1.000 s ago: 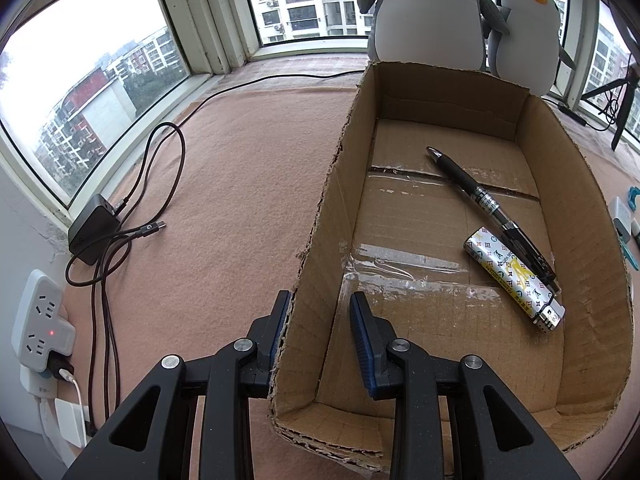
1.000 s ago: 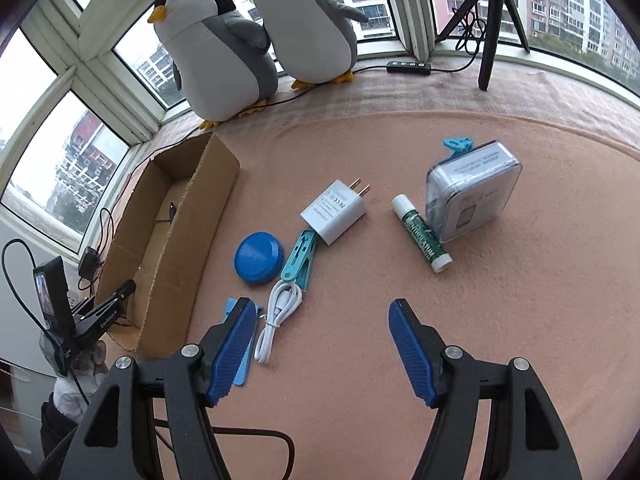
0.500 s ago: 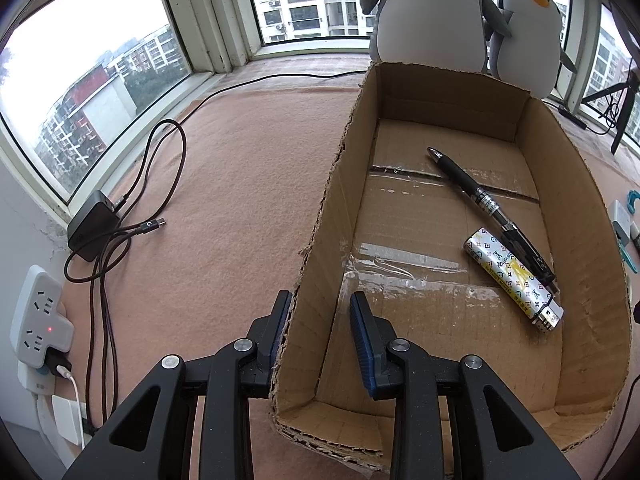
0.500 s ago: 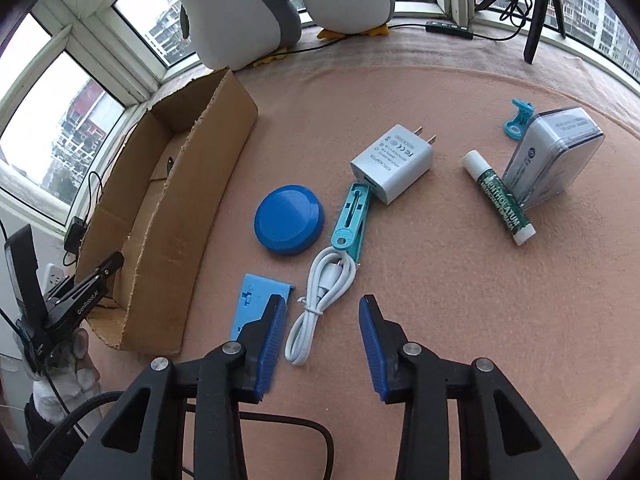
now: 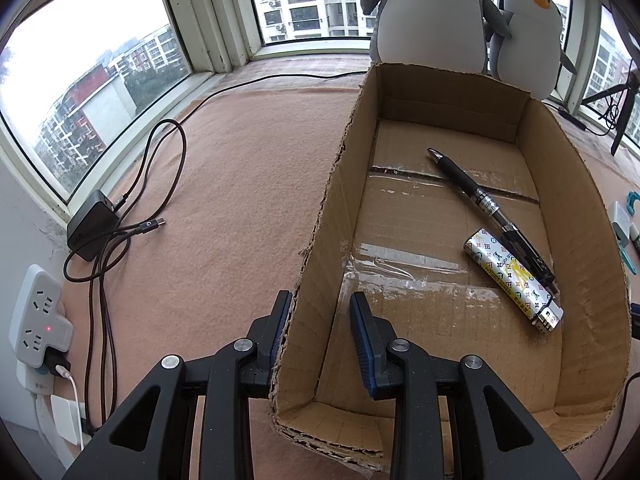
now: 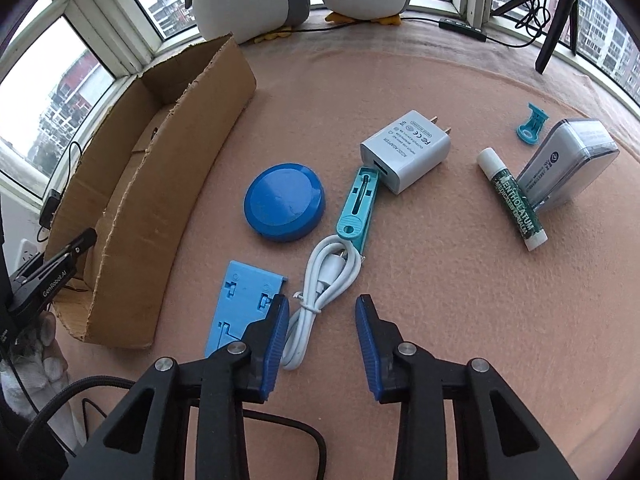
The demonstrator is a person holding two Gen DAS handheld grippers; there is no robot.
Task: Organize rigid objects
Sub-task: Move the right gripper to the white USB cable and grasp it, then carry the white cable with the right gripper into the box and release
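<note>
My left gripper (image 5: 320, 304) is shut on the left wall of the open cardboard box (image 5: 580, 216), one finger outside and one inside. A black pen (image 5: 480, 196) and a patterned lighter (image 5: 512, 280) lie in the box. My right gripper (image 6: 322, 308) hangs low over the carpet with its jaws closing. The lower end of a coiled white cable (image 6: 332, 264) lies between them, beside the left pad and not pressed. A flat blue plastic piece (image 6: 240, 300) lies just left of that finger. Beyond lie a blue round lid (image 6: 284, 202), a teal clip (image 6: 358, 204) and a white charger (image 6: 406, 150).
A lip balm (image 6: 512, 200), a grey-white case (image 6: 568, 164) and a small teal clip (image 6: 530, 124) lie to the right. Two plush penguins (image 5: 428, 12) stand behind the box. A black adapter with cables (image 5: 92, 228) and a power strip (image 5: 36, 316) sit left. A tripod (image 6: 560, 12) stands at the back right.
My right gripper came down and closer to the white cable, and its jaws narrowed a lot. The left gripper and the box stayed put.
</note>
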